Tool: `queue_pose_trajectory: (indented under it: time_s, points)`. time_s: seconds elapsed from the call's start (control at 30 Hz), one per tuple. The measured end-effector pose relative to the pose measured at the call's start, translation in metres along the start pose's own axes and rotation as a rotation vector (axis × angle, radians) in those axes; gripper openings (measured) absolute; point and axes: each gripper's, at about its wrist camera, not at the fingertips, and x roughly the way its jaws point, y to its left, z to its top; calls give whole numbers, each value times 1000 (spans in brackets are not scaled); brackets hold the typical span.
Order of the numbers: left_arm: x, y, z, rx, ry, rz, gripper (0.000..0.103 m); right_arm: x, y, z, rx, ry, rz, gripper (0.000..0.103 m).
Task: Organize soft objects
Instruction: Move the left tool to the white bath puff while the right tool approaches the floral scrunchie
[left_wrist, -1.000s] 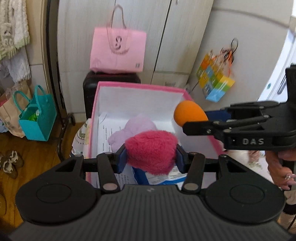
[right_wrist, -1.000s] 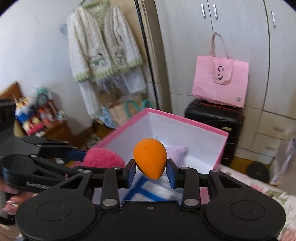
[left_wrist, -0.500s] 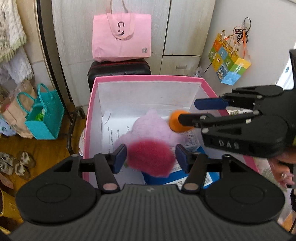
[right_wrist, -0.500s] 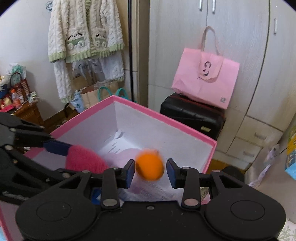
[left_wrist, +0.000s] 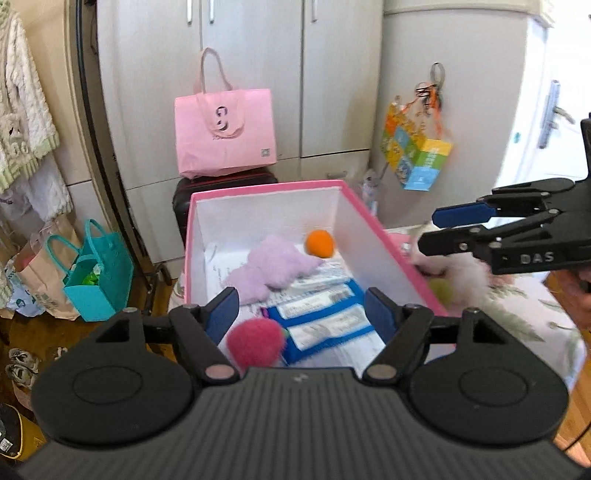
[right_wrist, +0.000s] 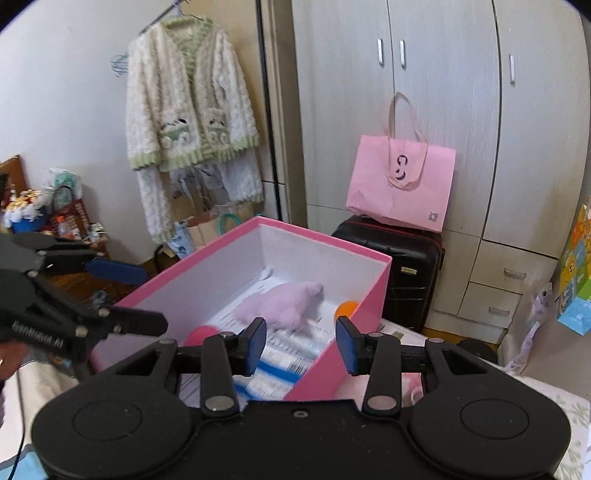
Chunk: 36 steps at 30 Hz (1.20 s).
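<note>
Soft toys, a pink pom-pom (left_wrist: 256, 343) and an orange ball (left_wrist: 319, 243), lie inside the pink box (left_wrist: 266, 185). Both the left gripper (left_wrist: 302, 310) and the "DAS"-marked right gripper (right_wrist: 301, 342) have just been opening, jaws apart and empty.

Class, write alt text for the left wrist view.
The open left gripper hangs over a pink box holding a magenta pom-pom, lilac plush, orange ball and papers. The right gripper, open and empty, is beside the box.
</note>
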Motion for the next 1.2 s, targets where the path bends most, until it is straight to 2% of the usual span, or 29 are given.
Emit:
queue_pose_trajectory:
  time_s: [0.13, 0.27, 0.43, 0.6, 0.97, 1.13, 1.2]
  points:
    - [-29, -12, -8, 3, 22, -80, 79, -39, 8, -15, -1, 5, 72, 52]
    - [-53, -28, -21, 20, 57, -163, 79, -67, 22, -37, -30, 31, 66, 54]
    - [-77, -51, -31, 102, 34, -167, 81, -105, 28, -64, -34, 54, 36, 56]
    - [-92, -68, -40, 140, 56, -210, 82, -137, 23, -88, -12, 77, -11, 60]
    - [-76, -123, -61, 227, 142, -297, 82, -167, -5, -143, 26, 139, -102, 68]
    - [-53, -145, -69, 226, 168, -317, 82, -169, -23, -163, 24, 126, -132, 73]
    - [-43, -151, -71, 224, 157, -359, 82, -166, -30, -169, 9, 111, -165, 75]
